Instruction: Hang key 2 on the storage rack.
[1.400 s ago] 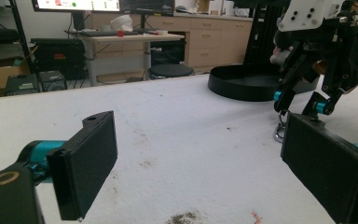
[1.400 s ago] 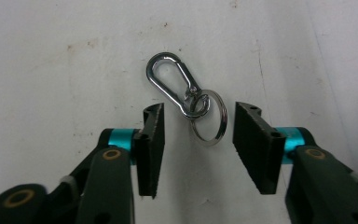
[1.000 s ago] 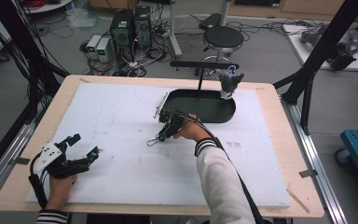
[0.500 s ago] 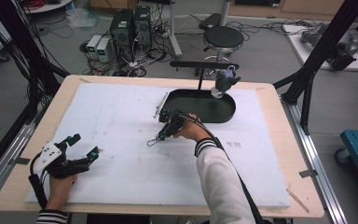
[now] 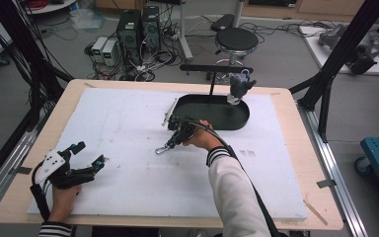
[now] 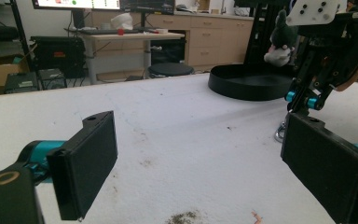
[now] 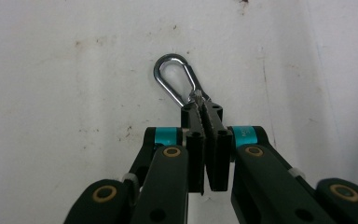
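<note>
- High view: the carabiner (image 5: pixel 161 148) lay on the white surface (image 5: pixel 128 118), in front of the black tray (image 5: pixel 212 111) and just short of it. The right gripper (image 5: pixel 170 143) came down on it at a slant, its fingers having just been closing with the clip's near end between them. The left gripper (image 5: pixel 86 160) rested well apart near the front left edge. A small plush toy (image 5: pixel 239 89) hung from a stand (image 5: pixel 216 69) at the tray's far rim.
- Left gripper view: its own fingers (image 6: pixel 91 161) stood wide apart with nothing between them. It looked level across the surface, showing what the high view hid: the clip's ring (image 6: pixel 279 135) lay flat against the surface under the right gripper, not lifted.
- Right gripper view: the fingers (image 7: pixel 196 140) were clamped on the narrow end of the carabiner (image 7: pixel 175 79), the rounded loop and gate sticking out free ahead. This view alone showed how little metal sat inside the grip.
- Handling, as a judgement: polished steel, light and rigid, not fragile, but slick; held by its tip it could pivot or slip. A hold further in along the straight spine would likely be surer.
</note>
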Tool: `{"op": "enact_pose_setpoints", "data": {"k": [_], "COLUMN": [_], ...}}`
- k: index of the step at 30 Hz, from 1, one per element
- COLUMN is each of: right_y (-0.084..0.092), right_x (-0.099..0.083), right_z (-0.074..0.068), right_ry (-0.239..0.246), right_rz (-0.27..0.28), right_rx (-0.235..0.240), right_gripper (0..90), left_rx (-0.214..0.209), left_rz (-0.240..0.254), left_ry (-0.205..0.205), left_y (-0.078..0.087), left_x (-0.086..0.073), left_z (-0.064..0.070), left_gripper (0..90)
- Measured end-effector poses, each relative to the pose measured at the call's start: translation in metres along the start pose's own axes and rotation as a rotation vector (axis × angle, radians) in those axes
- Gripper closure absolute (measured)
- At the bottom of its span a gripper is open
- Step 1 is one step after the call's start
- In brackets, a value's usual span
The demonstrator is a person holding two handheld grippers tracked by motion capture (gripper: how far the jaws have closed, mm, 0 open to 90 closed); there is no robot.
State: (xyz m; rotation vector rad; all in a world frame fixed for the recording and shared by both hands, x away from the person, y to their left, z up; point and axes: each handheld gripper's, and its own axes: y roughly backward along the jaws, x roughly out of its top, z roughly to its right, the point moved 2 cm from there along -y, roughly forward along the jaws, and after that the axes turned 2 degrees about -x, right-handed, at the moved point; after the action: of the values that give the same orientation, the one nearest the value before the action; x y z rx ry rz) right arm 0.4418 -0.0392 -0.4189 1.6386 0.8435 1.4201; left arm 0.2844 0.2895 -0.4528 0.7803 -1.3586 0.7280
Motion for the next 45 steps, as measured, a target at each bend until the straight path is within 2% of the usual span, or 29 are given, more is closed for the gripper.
{"op": "enact_pose_setpoints", "data": {"k": [3, 5, 10, 13, 14, 21, 25, 33, 38, 45], "right_y": [0.006, 0.012, 0.028, 0.044, 0.05, 0.098, 0.127, 0.178, 0.201, 0.223], "right_x": [0.002, 0.004, 0.007, 0.007, 0.007, 0.003, -0.005, -0.024, -0.037, -0.052], "right_z": [-0.001, -0.003, -0.005, -0.005, -0.005, -0.003, -0.003, -0.002, 0.0, 0.005], "right_ry": [-0.005, 0.015, 0.024, 0.013, 0.018, -0.008, -0.034, -0.076, -0.112, -0.157], "right_rz": [0.016, 0.037, 0.078, 0.106, 0.113, 0.221, 0.267, 0.322, 0.34, 0.374], "right_rx": [-0.015, -0.035, -0.066, -0.104, -0.135, -0.225, -0.278, -0.377, -0.426, -0.466], "right_gripper": [88.8, 88.9, 88.9, 88.9, 88.9, 88.8, 88.8, 88.8, 88.8, 88.8], "left_rx": [0.002, 0.002, 0.003, 0.001, 0.002, 0.004, 0.004, 0.003, 0.004, 0.003], "left_rz": [-0.001, -0.001, -0.001, -0.003, 0.002, 0.001, 0.0, -0.005, -0.005, -0.006], "left_ry": [0.002, 0.004, 0.002, 0.006, 0.009, 0.007, 0.007, 0.005, 0.003, 0.004], "left_y": [0.0, 0.0, 0.0, 0.0, 0.0, 0.0, 0.0, 0.0, 0.0, 0.0], "left_x": [0.0, 0.0, 0.0, 0.0, 0.0, 0.0, 0.0, 0.0, 0.0, 0.0], "left_z": [0.0, 0.0, 0.0, 0.0, 0.0, -0.001, -0.001, -0.001, 0.0, 0.0], "left_gripper": [11.2, 11.2, 11.2, 11.2, 11.2, 11.2, 11.2, 11.2, 11.2, 11.2]}}
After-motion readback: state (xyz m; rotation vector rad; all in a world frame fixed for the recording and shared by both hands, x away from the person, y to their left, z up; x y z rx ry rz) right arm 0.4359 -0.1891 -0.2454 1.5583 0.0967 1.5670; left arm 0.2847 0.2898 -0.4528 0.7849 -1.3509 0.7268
